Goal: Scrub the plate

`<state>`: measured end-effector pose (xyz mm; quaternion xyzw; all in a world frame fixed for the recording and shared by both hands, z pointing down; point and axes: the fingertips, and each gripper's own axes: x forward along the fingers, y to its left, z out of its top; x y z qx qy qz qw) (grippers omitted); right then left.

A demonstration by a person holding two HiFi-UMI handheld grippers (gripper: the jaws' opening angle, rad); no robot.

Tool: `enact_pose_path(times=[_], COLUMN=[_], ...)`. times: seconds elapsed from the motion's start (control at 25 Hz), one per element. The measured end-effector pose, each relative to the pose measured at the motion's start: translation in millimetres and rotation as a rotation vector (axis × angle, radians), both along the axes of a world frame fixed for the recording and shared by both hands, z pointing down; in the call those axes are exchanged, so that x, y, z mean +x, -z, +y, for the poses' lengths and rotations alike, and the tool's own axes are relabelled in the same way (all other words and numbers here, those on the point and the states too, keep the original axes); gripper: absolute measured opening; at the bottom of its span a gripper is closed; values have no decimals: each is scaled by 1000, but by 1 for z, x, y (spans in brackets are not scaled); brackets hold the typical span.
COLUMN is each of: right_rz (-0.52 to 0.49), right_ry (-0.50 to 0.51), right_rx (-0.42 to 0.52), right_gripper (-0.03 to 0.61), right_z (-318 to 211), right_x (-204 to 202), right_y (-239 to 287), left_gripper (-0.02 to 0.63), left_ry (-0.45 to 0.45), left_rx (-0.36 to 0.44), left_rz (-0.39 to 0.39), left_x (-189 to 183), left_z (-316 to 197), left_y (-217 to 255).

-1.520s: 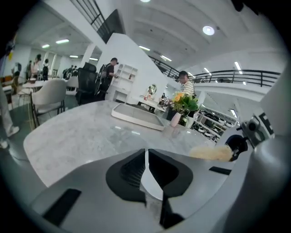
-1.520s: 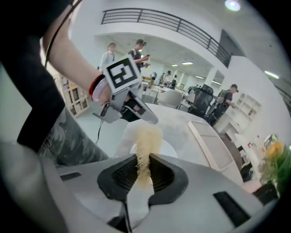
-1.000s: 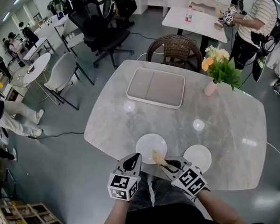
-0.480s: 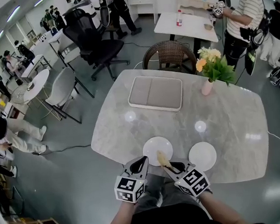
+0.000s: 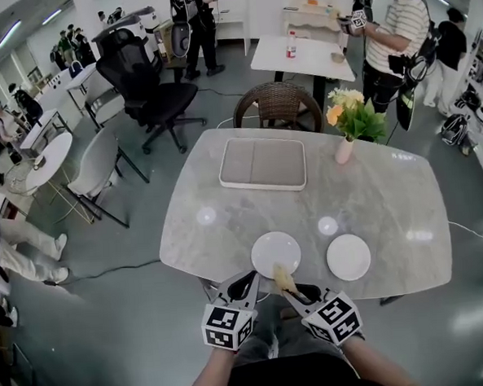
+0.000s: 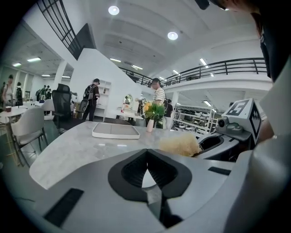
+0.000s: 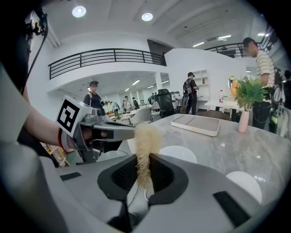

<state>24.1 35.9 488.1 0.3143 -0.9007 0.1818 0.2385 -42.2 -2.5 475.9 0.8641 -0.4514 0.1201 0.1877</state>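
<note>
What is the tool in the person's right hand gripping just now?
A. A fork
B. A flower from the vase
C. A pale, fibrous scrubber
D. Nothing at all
C: the right gripper view shows the right tool with its jaws closed on a pale yellow, fibrous scrubber that sticks up between them.

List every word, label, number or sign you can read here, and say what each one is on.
No text here can be read.
Square markers on the left tool and right tool: black-and-white patterns, no letters or digits.
Bottle on the far table: label too small to read.
Scrubber held in the right tool: no print.
</note>
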Motion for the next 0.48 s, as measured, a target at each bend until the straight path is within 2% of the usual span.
enact_pose_path(times=[0.24, 0.48], right_rz=[7, -9], right_ry=[-93, -128], right_rx=[15, 28], right_gripper=[61, 61], right_z=[22, 44], right_x=[-4, -18], right_y=[7, 8], left_gripper=[12, 14], left_ry=[-68, -78], left_rx=[28, 41], left_rz=[14, 24], left_x=[-7, -19], left_z=[21, 41], left_y=[11, 12])
